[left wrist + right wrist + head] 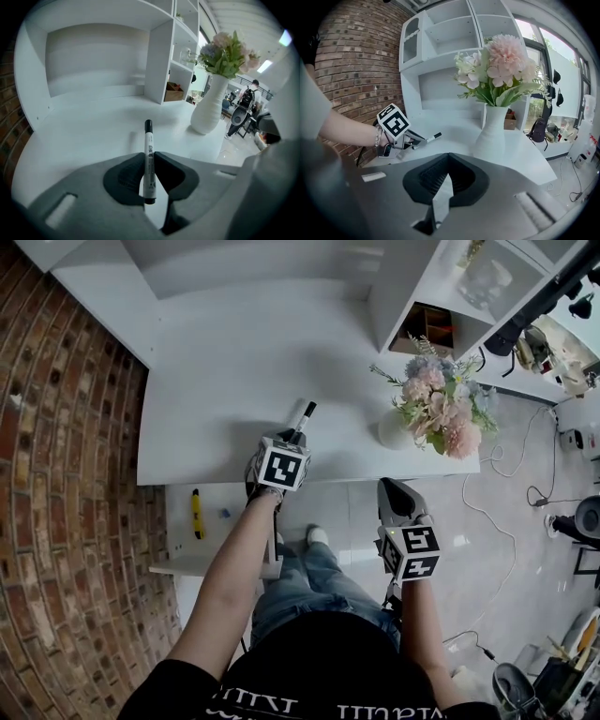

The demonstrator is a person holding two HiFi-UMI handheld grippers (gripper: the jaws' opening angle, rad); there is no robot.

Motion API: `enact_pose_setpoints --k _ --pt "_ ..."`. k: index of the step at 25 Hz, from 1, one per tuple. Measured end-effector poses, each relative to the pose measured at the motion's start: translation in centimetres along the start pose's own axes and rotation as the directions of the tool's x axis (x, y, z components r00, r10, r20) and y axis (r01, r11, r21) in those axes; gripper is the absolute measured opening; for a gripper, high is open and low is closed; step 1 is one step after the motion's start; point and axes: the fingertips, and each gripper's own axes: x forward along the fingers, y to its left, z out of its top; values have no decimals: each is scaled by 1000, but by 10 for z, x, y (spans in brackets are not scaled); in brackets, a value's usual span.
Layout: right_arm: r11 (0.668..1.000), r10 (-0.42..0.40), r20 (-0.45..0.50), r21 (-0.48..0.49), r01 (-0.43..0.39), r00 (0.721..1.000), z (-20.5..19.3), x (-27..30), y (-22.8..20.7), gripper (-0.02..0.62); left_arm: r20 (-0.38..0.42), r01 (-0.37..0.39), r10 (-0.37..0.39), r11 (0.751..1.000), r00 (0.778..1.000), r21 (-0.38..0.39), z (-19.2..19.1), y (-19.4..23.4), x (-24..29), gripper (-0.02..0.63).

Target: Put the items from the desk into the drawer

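Note:
A white marker with a black cap is pinched between the jaws of my left gripper, its capped end pointing away over the white desk. In the head view the left gripper hangs over the desk's front edge with the marker sticking out ahead. My right gripper is shut with nothing in it, just off the desk's front edge, right of the left one. The right gripper view shows its jaws meeting, with the left gripper and marker beyond. An open drawer at the lower left holds a yellow pen-like item.
A white vase of pink flowers stands at the desk's right front corner, close to the right gripper. A white shelf unit rises at the back right. A brick wall runs along the left. Cables lie on the floor at right.

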Motion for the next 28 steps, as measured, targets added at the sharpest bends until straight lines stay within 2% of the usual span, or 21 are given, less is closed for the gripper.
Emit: enact_pose_setpoints --k 7,11,18,22,25,28 --pt "996 73 27 -62 -71 997 21 14 33 6 125 -22 26 999 992 -34 14 25 -57 64" --pt "989 118 39 -96 -114 992 33 20 54 6 182 -68 78 996 980 -59 17 49 -97 65" --pt "972 198 39 -141 -191 979 45 36 93 6 256 -167 191 979 947 -114 7 95 -162 66" --pt "955 251 32 -169 -243 967 50 44 119 6 292 -223 262 961 920 -161 -1 120 -195 66" --pt "942 287 26 -189 -277 958 54 51 137 6 317 -250 303 948 899 -196 -8 137 -217 66" --pt "934 308 20 -198 -299 951 55 56 151 6 319 -266 328 938 889 -222 -21 150 -231 66"
